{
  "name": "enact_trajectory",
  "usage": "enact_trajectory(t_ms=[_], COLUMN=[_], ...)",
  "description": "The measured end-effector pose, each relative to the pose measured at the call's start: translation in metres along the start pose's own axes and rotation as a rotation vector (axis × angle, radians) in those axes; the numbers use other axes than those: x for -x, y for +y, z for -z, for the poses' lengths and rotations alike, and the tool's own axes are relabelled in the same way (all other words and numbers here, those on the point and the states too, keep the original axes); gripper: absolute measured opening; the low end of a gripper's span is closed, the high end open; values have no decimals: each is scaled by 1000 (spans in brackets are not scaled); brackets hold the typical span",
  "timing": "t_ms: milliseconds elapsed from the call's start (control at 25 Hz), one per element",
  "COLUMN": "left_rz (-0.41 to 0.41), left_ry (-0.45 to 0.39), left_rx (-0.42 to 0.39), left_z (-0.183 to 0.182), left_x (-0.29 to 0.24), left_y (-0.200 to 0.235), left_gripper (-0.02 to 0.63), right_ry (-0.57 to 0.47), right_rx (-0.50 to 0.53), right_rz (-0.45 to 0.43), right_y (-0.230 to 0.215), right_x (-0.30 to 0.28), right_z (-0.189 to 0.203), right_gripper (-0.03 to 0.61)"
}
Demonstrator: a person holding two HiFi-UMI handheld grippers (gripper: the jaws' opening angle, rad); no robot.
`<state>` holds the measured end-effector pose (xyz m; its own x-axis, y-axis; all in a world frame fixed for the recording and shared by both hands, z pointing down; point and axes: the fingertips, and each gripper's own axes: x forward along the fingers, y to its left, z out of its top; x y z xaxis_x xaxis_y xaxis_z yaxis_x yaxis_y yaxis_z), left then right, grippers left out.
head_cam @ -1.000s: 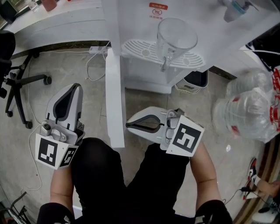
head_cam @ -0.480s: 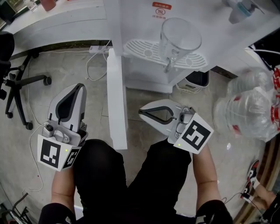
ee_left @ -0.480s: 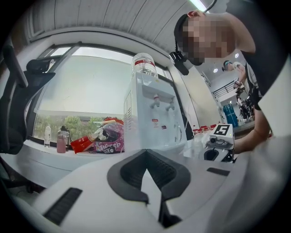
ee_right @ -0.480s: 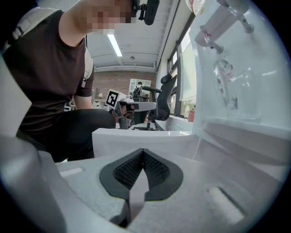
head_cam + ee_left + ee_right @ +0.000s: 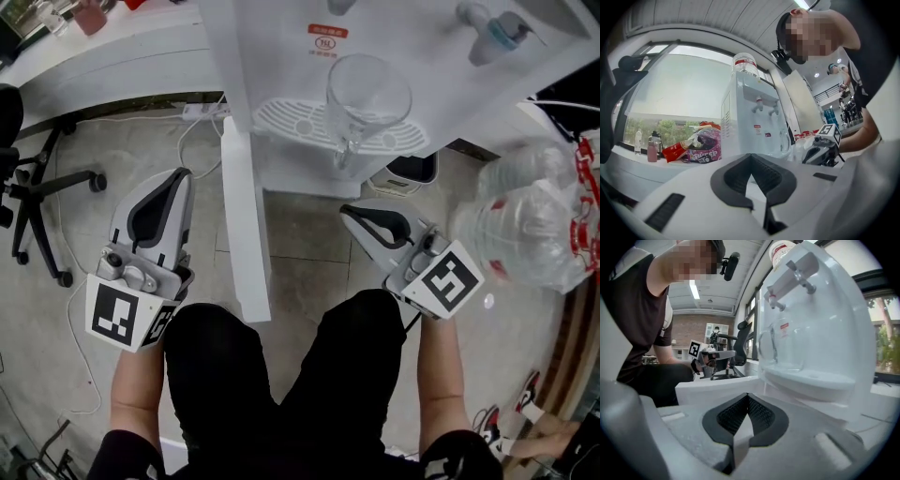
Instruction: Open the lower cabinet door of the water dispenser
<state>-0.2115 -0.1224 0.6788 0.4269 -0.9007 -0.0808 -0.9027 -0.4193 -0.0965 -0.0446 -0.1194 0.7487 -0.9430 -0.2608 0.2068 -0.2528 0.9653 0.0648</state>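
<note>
Lower cabinet door (image 5: 242, 225): white panel standing out from water dispenser (image 5: 272, 56), edge-on, long axis top-to-bottom, centre-left of frame.
Left tongs (image 5: 181, 174): closed, empty; just left of door, nearer.
Right tongs (image 5: 347, 211): closed, empty; right of door, farther.

Water dispenser (image 5: 281, 56) and lower cabinet door (image 5: 242, 216): smooth white plastic, slight gloss. Jug (image 5: 367, 94): clear, glossy. Floor (image 5: 309, 230): grey mottled, matt. Left hand-held gripper (image 5: 176, 176) and right hand-held gripper (image 5: 351, 212): matt white plastic shells, dark ribbed rubbery pads (image 5: 761, 416). Bottles (image 5: 525, 225): clear crinkled plastic.
</note>
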Motion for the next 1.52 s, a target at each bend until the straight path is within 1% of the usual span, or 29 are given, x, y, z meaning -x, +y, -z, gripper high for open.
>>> enact_trajectory(t_ms=[80,160,200,280,320,360,400,440,520,680,800,920,1040,1120,1360,1520], left_rz=[26,41,41,38,41,46,49,53,61,82,90,94,102,109,104,118], left_ry=[1,-17,-50,-118,-123,-112,-97,-83,-62,-16,-8,5,16,32,57,76], left_rx=[-3,-20,-41,-63,-57,-44,-29,-17,3,21,35,60,73,83,115,134], left_z=[-1,-11,-20,-37,-42,-48,-55,-63,-79,-111,-134,-158,-189,-208,-264,-292], left_x=[-13,-23,-27,-31,-34,-38,-42,-45,-48,-47,-51,-54,-57,-61,-76,-85], left_y=[4,10,12,14,12,10,8,5,-3,-15,-20,-28,-37,-41,-40,-44], left_gripper=[8,8,8,8,8,8,8,8,8,8,8,8,8,8,8,8], right_ry=[33,26,21,-4,-22,-37,-44,-40,-21,-35,-40,-32,-9,5,27,36], right_rx=[-28,-76,-97,-123,-131,-133,-126,-110,-85,-117,-127,-132,-121,-130,-133,-147], right_rz=[101,209,278,457,543,607,646,668,685,706,726,719,705,710,712,719], right_y=[-17,-32,-41,-59,-65,-68,-68,-66,-63,-68,-77,-74,-69,-69,-76,-80], right_x=[13,28,38,63,76,86,93,96,100,103,109,115,123,132,147,156], right_z=[0,-6,-10,-24,-34,-44,-55,-65,-83,-119,-146,-175,-205,-224,-291,-323], right_gripper=[5,5,5,5,5,5,5,5,5,5,5,4,5,5,5,5])
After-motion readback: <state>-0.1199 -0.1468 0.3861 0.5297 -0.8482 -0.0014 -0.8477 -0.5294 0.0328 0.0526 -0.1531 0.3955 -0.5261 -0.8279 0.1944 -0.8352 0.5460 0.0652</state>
